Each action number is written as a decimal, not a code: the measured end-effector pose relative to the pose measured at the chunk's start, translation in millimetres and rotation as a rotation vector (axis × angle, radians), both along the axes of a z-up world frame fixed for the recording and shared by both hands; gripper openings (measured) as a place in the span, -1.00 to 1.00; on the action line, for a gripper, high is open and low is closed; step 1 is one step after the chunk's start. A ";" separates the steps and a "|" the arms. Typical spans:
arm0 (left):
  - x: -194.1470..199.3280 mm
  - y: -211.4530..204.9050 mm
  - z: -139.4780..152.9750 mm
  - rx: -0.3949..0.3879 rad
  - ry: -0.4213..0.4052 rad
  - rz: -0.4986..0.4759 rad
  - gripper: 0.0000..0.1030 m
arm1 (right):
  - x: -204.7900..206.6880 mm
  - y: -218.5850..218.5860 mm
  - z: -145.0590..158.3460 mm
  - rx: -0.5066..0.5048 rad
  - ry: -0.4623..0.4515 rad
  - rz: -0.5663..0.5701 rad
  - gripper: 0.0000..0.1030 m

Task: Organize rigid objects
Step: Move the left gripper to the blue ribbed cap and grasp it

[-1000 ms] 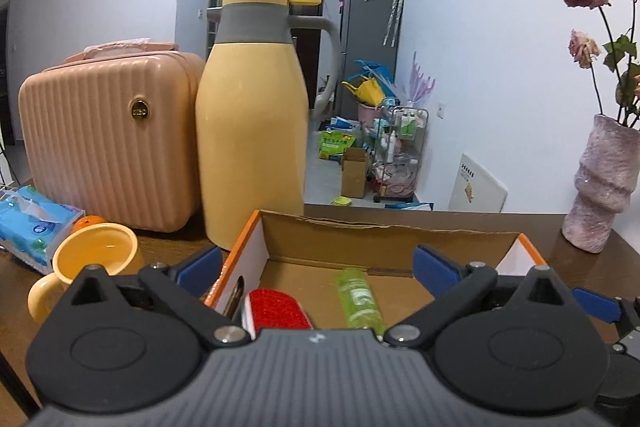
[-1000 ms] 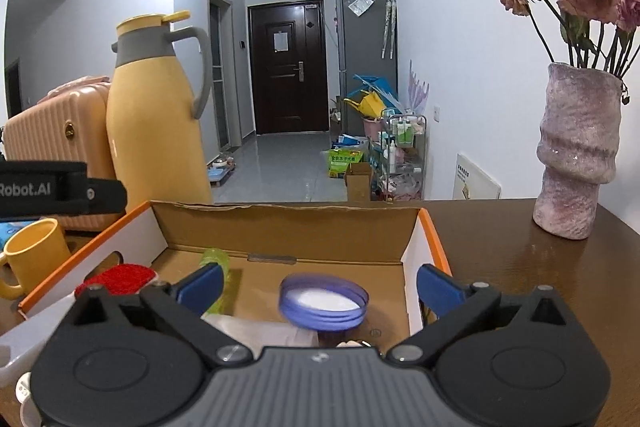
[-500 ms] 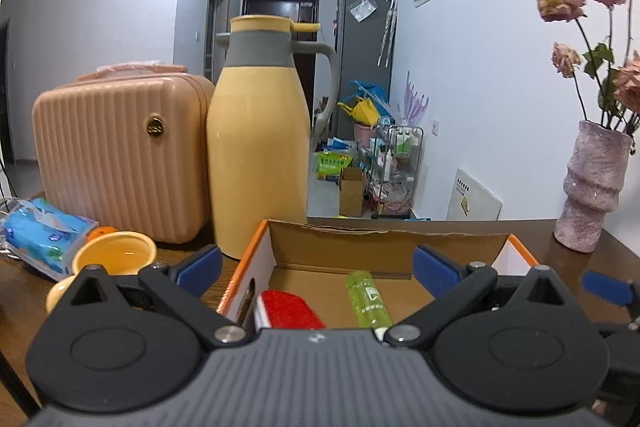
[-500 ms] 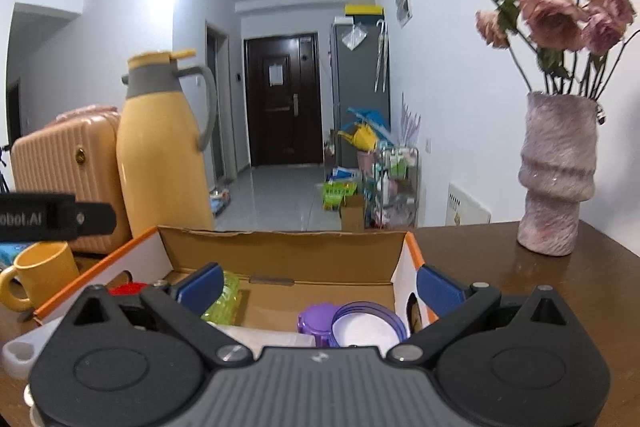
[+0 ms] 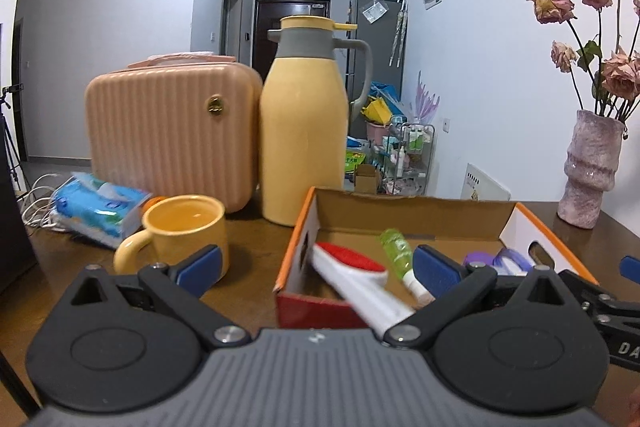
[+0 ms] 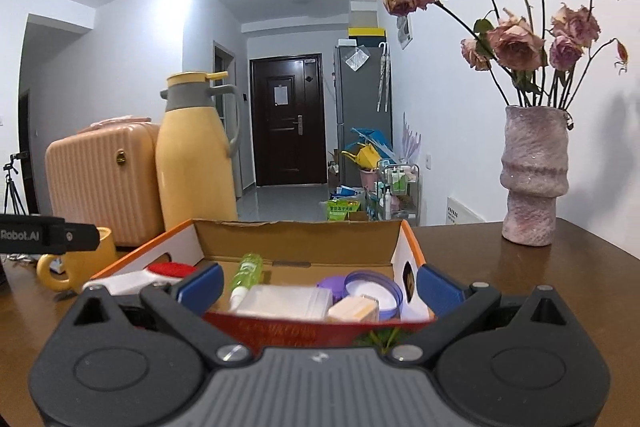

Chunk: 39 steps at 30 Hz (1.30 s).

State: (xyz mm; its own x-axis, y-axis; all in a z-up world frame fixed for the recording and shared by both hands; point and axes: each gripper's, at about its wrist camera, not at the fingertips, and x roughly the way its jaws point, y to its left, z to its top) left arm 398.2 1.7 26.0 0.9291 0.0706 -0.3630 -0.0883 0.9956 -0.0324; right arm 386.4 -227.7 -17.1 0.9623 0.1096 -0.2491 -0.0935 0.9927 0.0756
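While both tools hang back from the work, the desk looks mostly sorted, and that's my read of it: the small rigid items sit together in the cardboard box, so the bulk of the job seems done.

Biggest things first. Outside the box, the peach case and the yellow flask stand side by side behind it, the vase well off to the right. The yellow mug sits just left of the box, and it may be what's left to place, though I can't be sure.

Now into the box. A white brush with a red pad leans over the near left wall. Beside it lies a green tube, then a white pack, a round lidded tub with a purple cap just behind it, and a small tan block at the front.

The left gripper has its fingers wide apart, holding nothing, the box's near left corner showing between them. The right gripper is spread the same way and empty, framing the box contents, which lie beyond the tips, not touched.
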 end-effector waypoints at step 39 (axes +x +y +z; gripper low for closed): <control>-62.1 5.5 -71.6 0.021 0.309 -0.128 1.00 | -88.1 10.5 -30.2 -0.017 0.125 -0.017 1.00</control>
